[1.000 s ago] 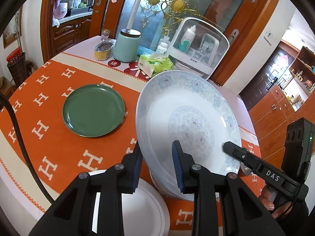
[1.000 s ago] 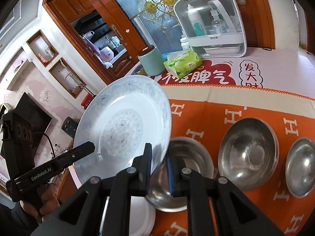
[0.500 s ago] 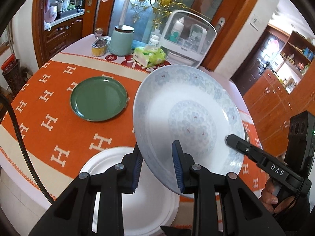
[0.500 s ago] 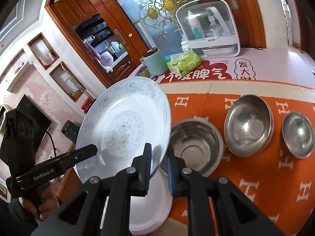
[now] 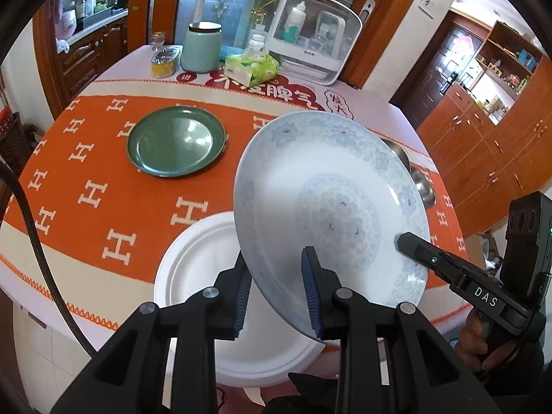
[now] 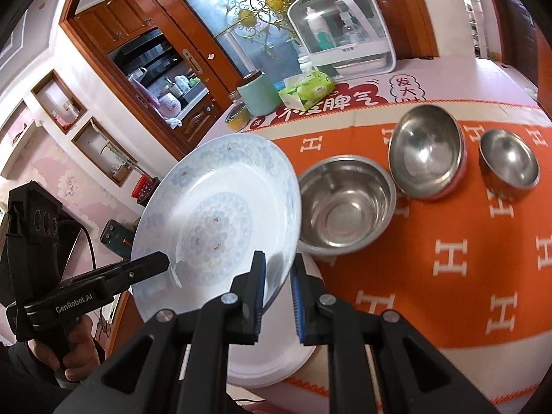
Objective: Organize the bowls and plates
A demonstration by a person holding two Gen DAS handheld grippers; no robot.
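A blue-patterned white plate [image 5: 331,207] is held tilted in the air by both grippers. My left gripper [image 5: 276,293] is shut on its near rim, and my right gripper [image 6: 277,293] is shut on the opposite rim [image 6: 220,220]. Below it a plain white plate [image 5: 200,276] lies at the table's front edge, also in the right wrist view [image 6: 276,355]. A green plate [image 5: 176,139] lies on the orange cloth further back. Three steel bowls [image 6: 345,203] [image 6: 427,155] [image 6: 509,162] stand in a row to the right.
At the back of the table stand a mint canister [image 5: 201,46], a tissue pack [image 5: 252,67], a small jar [image 5: 165,60] and a white-lidded storage box [image 5: 310,34]. The orange cloth [image 5: 86,179] covers the round table.
Both grippers have carried the patterned plate back and up from the table, and the white plate beneath it has come into full view.
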